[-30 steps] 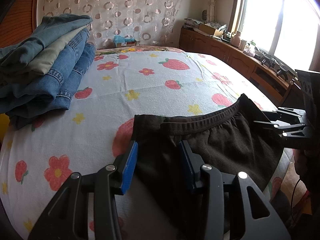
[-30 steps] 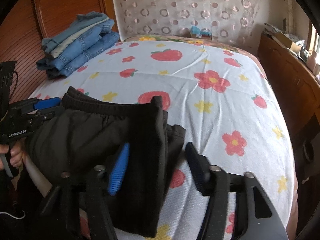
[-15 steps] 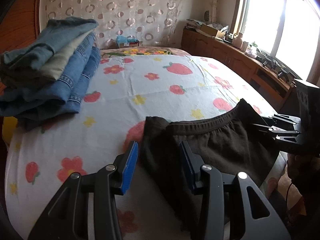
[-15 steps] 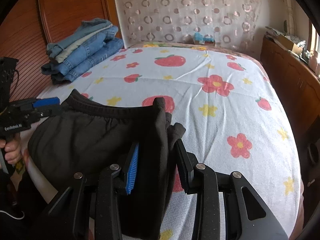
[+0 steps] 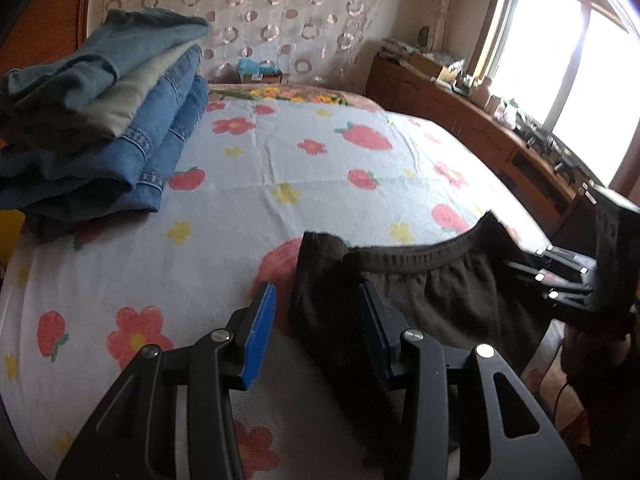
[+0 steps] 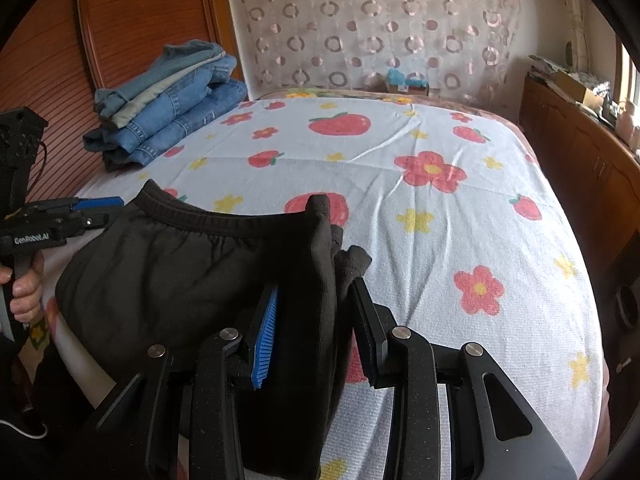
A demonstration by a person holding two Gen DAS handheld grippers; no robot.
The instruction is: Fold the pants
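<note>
Black pants (image 5: 432,304) lie at the near edge of the bed, elastic waistband up. In the left wrist view my left gripper (image 5: 318,320) is open around the pants' left corner, with cloth between the blue pads and a visible gap. In the right wrist view my right gripper (image 6: 316,320) is shut on the pants' (image 6: 192,272) right side edge, the cloth bunched between the pads. Each gripper shows in the other's view: the right gripper (image 5: 560,276) at the right, the left gripper (image 6: 80,212) at the left.
A stack of folded jeans (image 5: 108,120) (image 6: 168,104) sits at the far left of the bed. The bed sheet (image 5: 280,168) has a strawberry and flower print. A wooden cabinet (image 5: 480,128) runs along the right, a wooden headboard (image 6: 120,20) on the left.
The right gripper has closed onto the pants' right edge. The left gripper has drawn back slightly and stays open at the left corner. The pants have shifted a little up the bed.
</note>
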